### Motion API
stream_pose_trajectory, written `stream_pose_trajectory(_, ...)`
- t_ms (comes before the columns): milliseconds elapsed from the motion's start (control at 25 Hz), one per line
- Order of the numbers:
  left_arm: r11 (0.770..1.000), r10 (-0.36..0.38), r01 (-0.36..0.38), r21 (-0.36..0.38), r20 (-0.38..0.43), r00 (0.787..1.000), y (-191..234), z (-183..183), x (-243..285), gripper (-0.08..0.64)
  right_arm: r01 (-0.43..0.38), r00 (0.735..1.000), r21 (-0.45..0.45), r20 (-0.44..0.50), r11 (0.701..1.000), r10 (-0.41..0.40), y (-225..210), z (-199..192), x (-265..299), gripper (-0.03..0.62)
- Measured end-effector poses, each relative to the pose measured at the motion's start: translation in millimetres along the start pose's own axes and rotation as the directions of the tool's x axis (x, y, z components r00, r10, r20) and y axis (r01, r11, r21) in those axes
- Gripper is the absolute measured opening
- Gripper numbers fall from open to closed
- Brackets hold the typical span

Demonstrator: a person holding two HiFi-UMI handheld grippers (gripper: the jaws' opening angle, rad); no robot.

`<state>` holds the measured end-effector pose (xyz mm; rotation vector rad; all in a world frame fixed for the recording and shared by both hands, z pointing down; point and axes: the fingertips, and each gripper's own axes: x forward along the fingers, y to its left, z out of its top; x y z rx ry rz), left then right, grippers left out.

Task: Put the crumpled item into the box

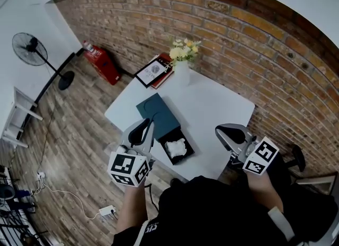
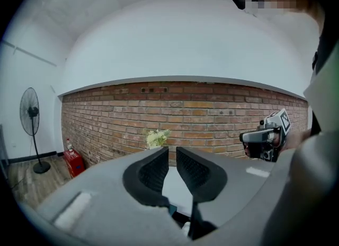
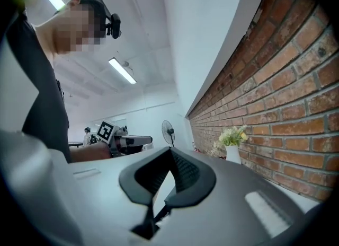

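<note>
From the head view, both tongs are held over the near side of the white table (image 1: 222, 110). The left tongs (image 1: 142, 132) show just beside the black box (image 1: 168, 156), and the right tongs (image 1: 231, 132) are well off to its other side. The crumpled white item (image 1: 176, 147) lies inside the open box, with a teal lid (image 1: 155, 112) next to it.

In the left gripper view, the jaws stand a narrow slit apart with nothing between them.

In the right gripper view, the jaw tips meet and hold nothing. A vase of flowers (image 3: 233, 154) stands beyond by the brick wall.
</note>
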<state>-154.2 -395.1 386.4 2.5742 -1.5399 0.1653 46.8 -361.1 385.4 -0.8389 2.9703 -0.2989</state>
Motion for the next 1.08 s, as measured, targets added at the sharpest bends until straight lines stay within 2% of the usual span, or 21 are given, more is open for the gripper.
stream_pose_trajectory(240, 1.000, 0.013, -0.012, -0.027, 0.008, 1.000, 0, -3, -3, 0.033, -0.009, 0.999, -0.039, -0.036, 0.999, 0.007, 6, -14, 2, -0.002)
stream_pose_trajectory(1080, 0.998, -0.005, 0.004, -0.055, -0.002, 1.000, -4, -6, -5, 0.021, 0.003, 0.999, -0.018, -0.050, 1.000, -0.003, 13, -23, 0, -0.002)
